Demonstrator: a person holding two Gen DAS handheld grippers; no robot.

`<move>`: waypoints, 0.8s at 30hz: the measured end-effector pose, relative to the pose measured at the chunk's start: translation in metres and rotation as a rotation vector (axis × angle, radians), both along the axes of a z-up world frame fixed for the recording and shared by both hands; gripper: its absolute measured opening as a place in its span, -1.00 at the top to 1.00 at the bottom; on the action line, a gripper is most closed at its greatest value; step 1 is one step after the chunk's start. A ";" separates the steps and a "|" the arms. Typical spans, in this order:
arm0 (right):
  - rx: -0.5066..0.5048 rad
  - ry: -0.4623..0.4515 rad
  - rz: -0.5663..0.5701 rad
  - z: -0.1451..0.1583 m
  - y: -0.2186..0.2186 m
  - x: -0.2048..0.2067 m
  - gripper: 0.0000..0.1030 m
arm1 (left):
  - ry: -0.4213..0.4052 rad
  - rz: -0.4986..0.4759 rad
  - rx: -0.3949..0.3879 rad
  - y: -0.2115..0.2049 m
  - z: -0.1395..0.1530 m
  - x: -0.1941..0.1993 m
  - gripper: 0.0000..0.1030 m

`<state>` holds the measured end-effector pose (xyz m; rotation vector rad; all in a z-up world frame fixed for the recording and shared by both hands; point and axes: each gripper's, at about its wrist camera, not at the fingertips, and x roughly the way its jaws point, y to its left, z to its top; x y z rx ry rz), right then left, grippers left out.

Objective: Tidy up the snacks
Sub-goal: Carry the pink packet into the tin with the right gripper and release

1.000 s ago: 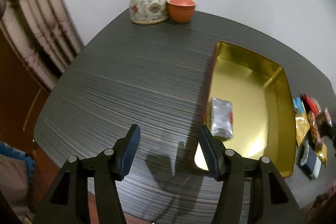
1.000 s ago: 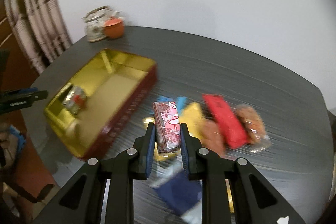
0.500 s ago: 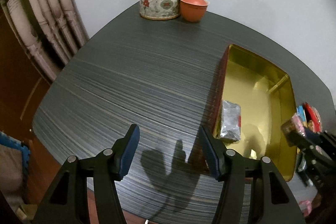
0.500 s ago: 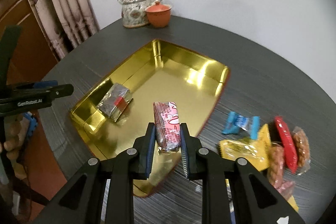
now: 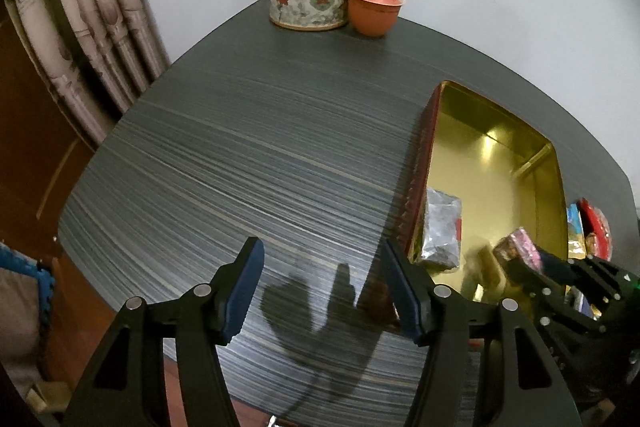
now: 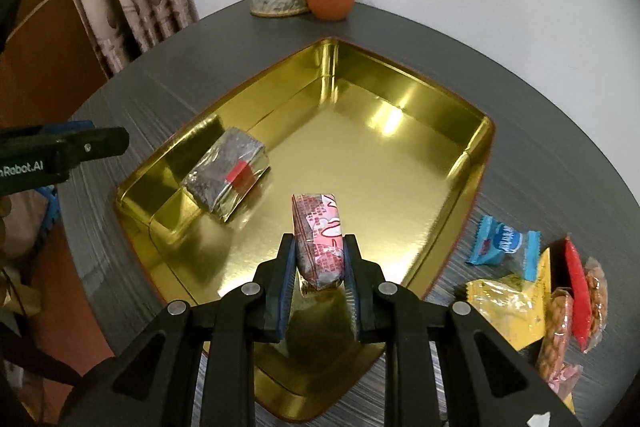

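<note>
R gripper [image 6: 320,263] now lower over gold tray [image 6: 476,147], clamped on pink snack [image 6: 319,239]; L gripper [image 5: 322,291] wide open, empty. Early release could bounce it out.

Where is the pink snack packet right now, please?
In the right wrist view, the pink snack packet is clamped in the right gripper, above the gold tray, right of the silver packet.

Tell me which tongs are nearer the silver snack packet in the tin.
Right, probably. The right tongs, shut on the pink snack, hang over the gold tin beside the silver packet. The left tongs are open, outside the tin's wall.
</note>
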<state>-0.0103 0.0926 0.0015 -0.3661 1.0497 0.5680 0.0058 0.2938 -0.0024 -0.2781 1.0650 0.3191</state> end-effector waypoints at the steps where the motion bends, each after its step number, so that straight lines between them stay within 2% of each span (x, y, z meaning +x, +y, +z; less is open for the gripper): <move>1: -0.002 -0.001 0.003 -0.001 0.001 0.000 0.61 | -0.001 -0.003 0.001 0.000 0.000 0.000 -0.20; 19: 0.009 0.006 -0.005 -0.005 0.002 -0.003 0.55 | 0.011 -0.022 0.000 -0.005 -0.001 0.002 -0.22; 24: 0.044 -0.002 -0.024 0.010 -0.009 -0.005 0.40 | -0.005 -0.046 0.009 -0.010 0.003 0.001 -0.23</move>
